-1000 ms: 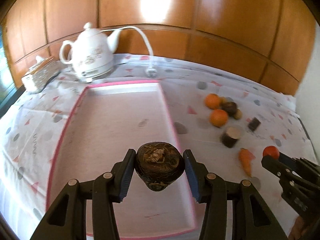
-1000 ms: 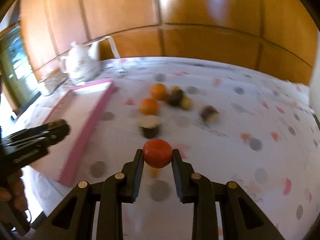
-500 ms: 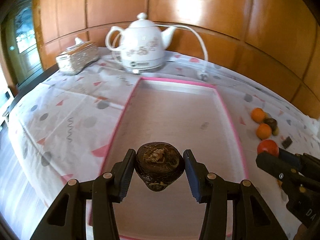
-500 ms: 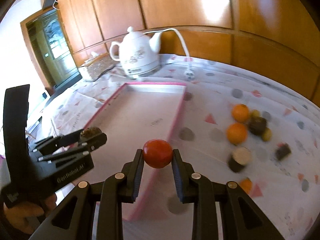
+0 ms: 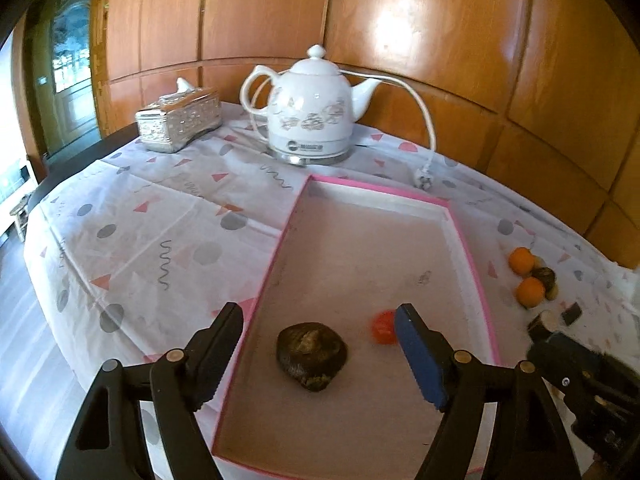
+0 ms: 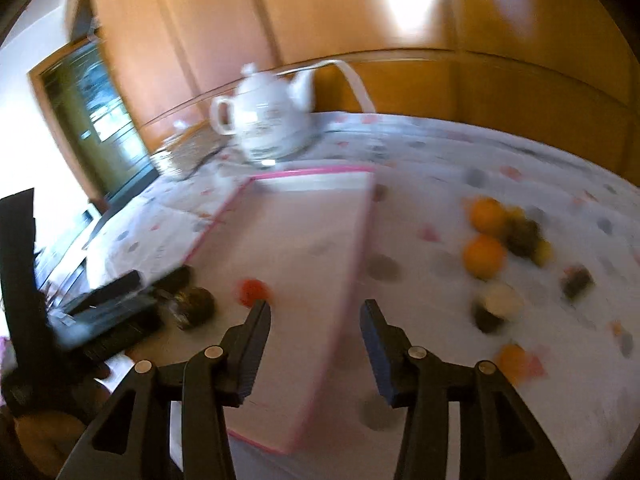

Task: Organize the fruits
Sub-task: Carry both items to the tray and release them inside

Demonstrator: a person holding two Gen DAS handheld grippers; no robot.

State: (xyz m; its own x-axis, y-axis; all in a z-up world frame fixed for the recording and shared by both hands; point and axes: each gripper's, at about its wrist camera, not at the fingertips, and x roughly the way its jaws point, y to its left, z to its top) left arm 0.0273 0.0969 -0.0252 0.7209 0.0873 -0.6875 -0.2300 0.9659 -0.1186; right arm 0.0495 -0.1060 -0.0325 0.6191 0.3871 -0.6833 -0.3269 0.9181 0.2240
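Both fruits had left the grippers since half a second before and lay on the floor of the pink-rimmed tray (image 5: pixel 466 236). On the left gripper (image 5: pixel 320 354) the fingers were spread wide, with the dark brown fruit (image 5: pixel 312 356) resting loose between them, touching neither. The small red fruit (image 5: pixel 383 327) sat just beside its right finger. On the right gripper (image 6: pixel 315 346) the fingers were also apart, gripping nothing. Two oranges (image 5: pixel 521 260) and other pieces remained on the patterned tablecloth (image 5: pixel 160 216), near a white kettle (image 5: pixel 310 120).
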